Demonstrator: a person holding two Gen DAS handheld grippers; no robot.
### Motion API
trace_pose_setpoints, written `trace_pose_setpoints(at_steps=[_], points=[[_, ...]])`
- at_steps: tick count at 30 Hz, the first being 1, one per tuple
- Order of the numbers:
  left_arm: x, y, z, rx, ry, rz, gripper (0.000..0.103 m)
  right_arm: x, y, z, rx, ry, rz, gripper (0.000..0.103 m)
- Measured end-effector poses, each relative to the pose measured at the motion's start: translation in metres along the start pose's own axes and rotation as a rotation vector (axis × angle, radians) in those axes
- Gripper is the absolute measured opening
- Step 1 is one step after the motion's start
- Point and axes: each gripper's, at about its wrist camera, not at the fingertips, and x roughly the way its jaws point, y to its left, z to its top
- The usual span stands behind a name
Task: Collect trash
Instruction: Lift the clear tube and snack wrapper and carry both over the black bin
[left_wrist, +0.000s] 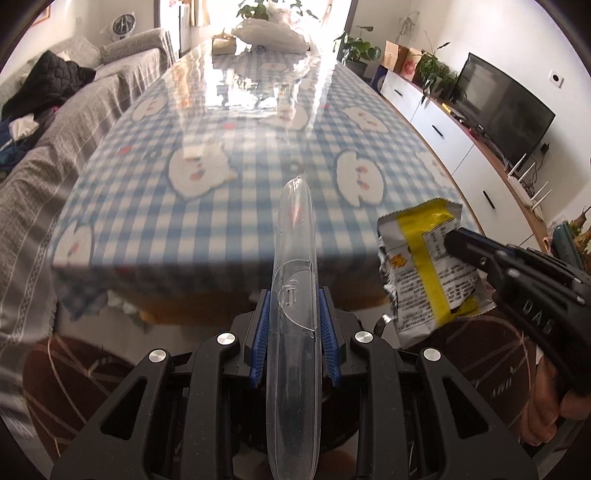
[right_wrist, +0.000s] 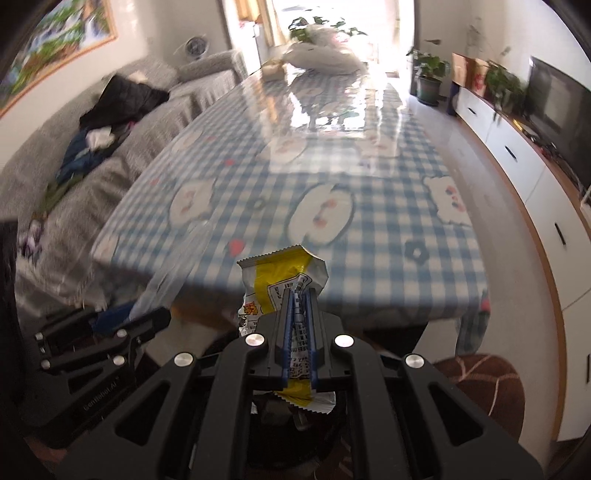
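My left wrist view looks forward and down along its fingers, close off the near end of the checked table (left_wrist: 236, 155). My right wrist view sits just beside it, facing the same way. Both share the table, sofa (left_wrist: 55, 122) at left, TV (right_wrist: 554, 110) at upper right.

Long clear plastic case (left_wrist: 293, 295), rounded at both ends with a small moulded clasp on its side, clamped edge-on between blue pads and jutting forward past the near edge of the checked table. Crumpled snack wrapper (right_wrist: 284, 275), silver and yellow with black print and a serrated top edge, torn open and creased, pinched upright and held off the table in front of its near edge. In the left wrist view, wrapper (left_wrist: 424, 266) to the right of the case, apart from it.
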Motion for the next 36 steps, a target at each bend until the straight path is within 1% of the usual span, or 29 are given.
trace_pose_setpoints(at_steps=[6,9,13,22,24,28,31,36], points=[[-0.005,0.01,-0.037,-0.022,0.043,0.001,0.025,0.0,0.022,-0.033,-0.06,0.047,0.005,0.006],[0.002,0.016,-0.055,-0.031,0.081,0.007,0.025,0.002,0.027,-0.045,-0.071,0.061,0.0,0.006],[0.012,0.022,-0.071,-0.039,0.115,0.021,0.025,0.011,0.027,-0.06,-0.064,0.088,-0.002,0.006],[0.04,0.03,-0.084,-0.07,0.189,0.004,0.025,0.043,0.027,-0.087,-0.055,0.169,-0.019,0.006],[0.048,0.031,-0.085,-0.072,0.199,0.012,0.025,0.049,0.028,-0.092,-0.053,0.185,-0.022,0.006],[0.06,0.03,-0.085,-0.075,0.213,0.018,0.025,0.065,0.031,-0.101,-0.062,0.206,-0.06,0.006],[0.072,0.032,-0.084,-0.077,0.225,0.032,0.025,0.075,0.032,-0.103,-0.053,0.233,-0.063,0.006],[0.089,0.032,-0.087,-0.074,0.244,0.053,0.025,0.085,0.038,-0.103,-0.056,0.246,-0.078,0.006]])
